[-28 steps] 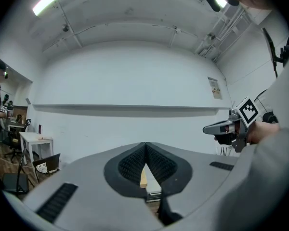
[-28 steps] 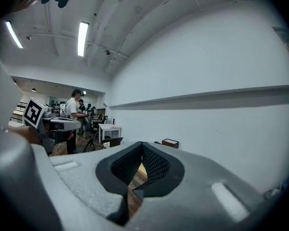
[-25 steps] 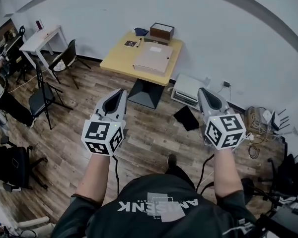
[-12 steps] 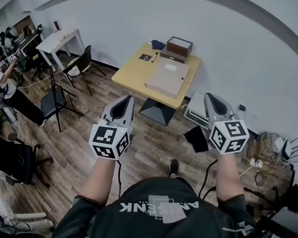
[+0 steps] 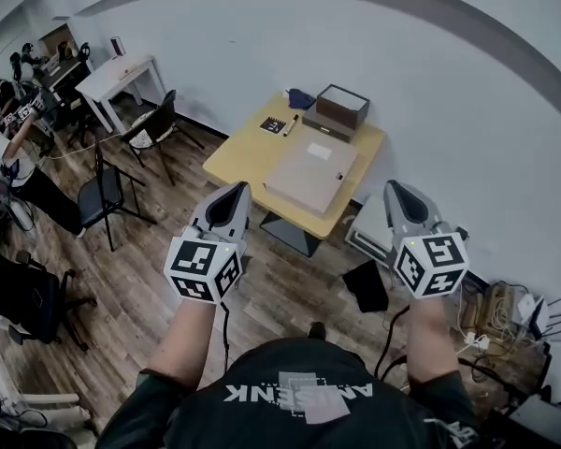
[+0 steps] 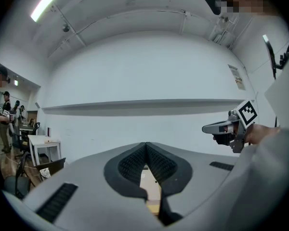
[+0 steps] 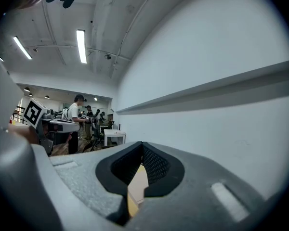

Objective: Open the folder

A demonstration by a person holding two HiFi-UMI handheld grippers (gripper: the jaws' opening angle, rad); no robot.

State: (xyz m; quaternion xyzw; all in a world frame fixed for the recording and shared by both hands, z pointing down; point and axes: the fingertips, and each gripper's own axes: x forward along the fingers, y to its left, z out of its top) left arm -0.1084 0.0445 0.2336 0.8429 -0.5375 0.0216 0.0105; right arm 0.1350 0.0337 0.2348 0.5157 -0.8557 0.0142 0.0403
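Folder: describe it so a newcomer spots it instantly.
Find the pale wooden table against the white wall. The folder lies closed on its near right part. Unlike the dark brown box and the pen behind it, it is big, flat and beige, with a white label.

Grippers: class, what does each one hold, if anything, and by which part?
Nothing. The left gripper and right gripper are both shut and empty, apart from the folder, which lies closed on the table.
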